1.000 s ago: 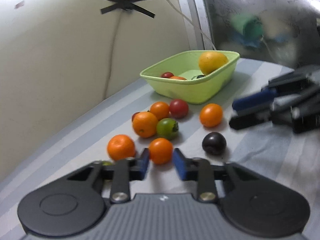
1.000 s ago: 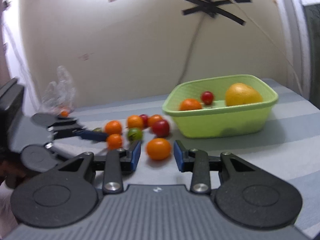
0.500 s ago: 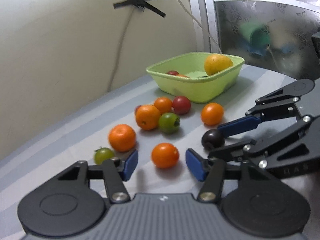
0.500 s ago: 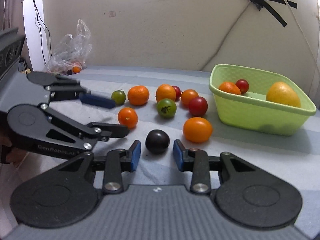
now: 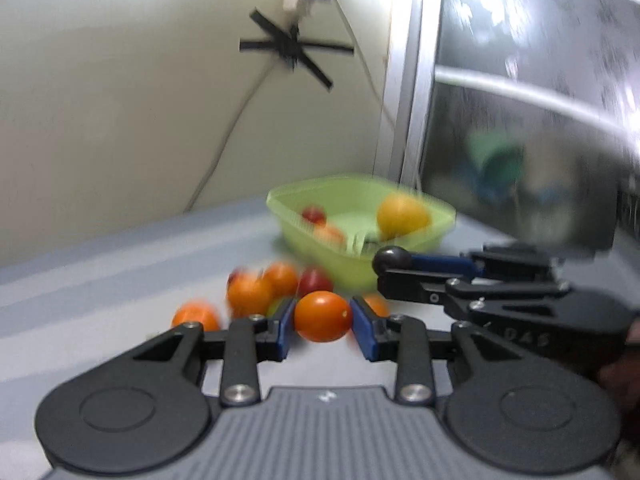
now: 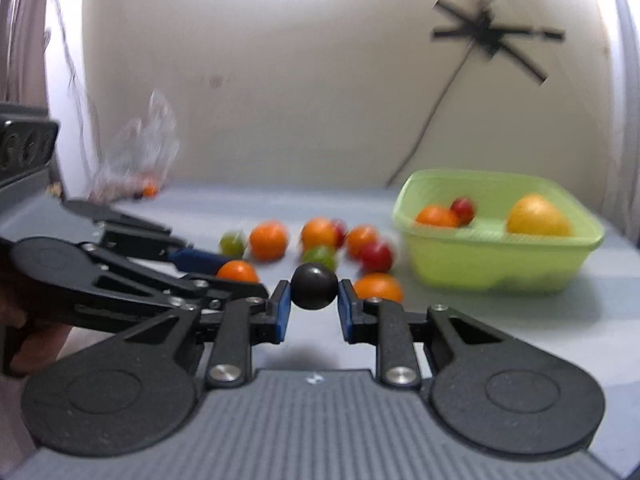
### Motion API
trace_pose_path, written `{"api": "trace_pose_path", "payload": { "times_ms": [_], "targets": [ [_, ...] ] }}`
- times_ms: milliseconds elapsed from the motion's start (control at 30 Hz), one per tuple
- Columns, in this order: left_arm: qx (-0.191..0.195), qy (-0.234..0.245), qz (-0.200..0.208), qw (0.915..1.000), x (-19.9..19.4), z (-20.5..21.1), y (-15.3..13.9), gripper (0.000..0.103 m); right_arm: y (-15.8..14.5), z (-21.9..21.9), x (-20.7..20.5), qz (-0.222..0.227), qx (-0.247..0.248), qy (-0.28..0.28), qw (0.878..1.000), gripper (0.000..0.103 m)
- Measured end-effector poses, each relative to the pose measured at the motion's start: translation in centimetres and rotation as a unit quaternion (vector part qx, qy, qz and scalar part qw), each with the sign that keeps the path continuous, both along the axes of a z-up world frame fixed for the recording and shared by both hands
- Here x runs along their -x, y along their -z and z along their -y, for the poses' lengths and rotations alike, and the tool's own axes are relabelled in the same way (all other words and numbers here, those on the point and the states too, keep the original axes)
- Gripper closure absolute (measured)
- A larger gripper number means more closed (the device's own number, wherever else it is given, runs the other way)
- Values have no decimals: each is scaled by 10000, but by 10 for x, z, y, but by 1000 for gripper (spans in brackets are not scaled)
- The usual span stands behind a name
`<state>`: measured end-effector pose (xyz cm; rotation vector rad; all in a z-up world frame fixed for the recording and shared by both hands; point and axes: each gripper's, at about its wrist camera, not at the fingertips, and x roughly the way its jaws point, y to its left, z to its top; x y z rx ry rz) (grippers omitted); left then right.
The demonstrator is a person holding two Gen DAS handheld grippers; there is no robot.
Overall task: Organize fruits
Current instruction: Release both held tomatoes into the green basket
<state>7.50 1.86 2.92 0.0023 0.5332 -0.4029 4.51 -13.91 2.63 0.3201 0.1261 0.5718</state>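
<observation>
My left gripper [image 5: 322, 322] is shut on an orange tomato [image 5: 323, 317] and holds it above the grey striped cloth; it also shows in the right wrist view [image 6: 236, 270]. My right gripper [image 6: 313, 300] is shut on a dark plum [image 6: 314, 286], which also shows in the left wrist view [image 5: 393, 259], lifted beside the green basket [image 5: 432, 236]. The basket [image 6: 520, 268] holds a yellow-orange fruit [image 6: 538, 216], an orange fruit [image 6: 436, 216] and a small red one [image 6: 463, 209]. Several orange, red and green fruits [image 6: 320, 234] lie on the cloth left of the basket.
A clear plastic bag [image 6: 136, 160] with small fruits lies at the back left by the wall. A cable taped with black strips [image 6: 494, 38] runs down the wall. A window frame [image 5: 408, 92] stands behind the basket.
Both grippers have closed: the left on the orange tomato, the right on the dark plum. Both have lifted their fruit off the cloth and moved toward the basket.
</observation>
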Motion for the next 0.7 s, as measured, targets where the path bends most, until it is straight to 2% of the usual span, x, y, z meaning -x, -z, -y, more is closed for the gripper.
{"api": "trace_pose_path", "payload": {
  "times_ms": [133,267,367,467,500,533,567,600,700],
  "targets": [
    [461,-8,-74,9989,-43,14,-12,73,-8,26,-16,132,-388,733,9965,75],
    [744,49,-476,9961,-89,26,-6,73,-7,42,-40,56,-218,1192,9926,75],
    [703,44,-662,9953,-112,36,0,72,-4,41,-51,-11,-170,1274,9917,74],
    [639,-35,-736,9952,-122,43,4,71,-2,36,-58,-107,-164,1351,9906,73],
    [657,-45,-754,9950,-123,43,5,69,-2,37,-59,-132,-206,1324,9909,70],
    [686,-68,-746,9948,-122,43,5,63,-2,39,-59,-109,-286,1328,9907,66],
    [730,-83,-708,9948,-119,41,5,62,0,43,-60,-117,-365,1345,9902,52],
    [747,-62,-680,9949,-116,39,3,61,1,47,-60,-153,-477,1358,9895,50],
    [784,-115,-508,9956,-102,25,-7,61,4,57,-61,-251,-794,1293,9881,50]
  ]
}}
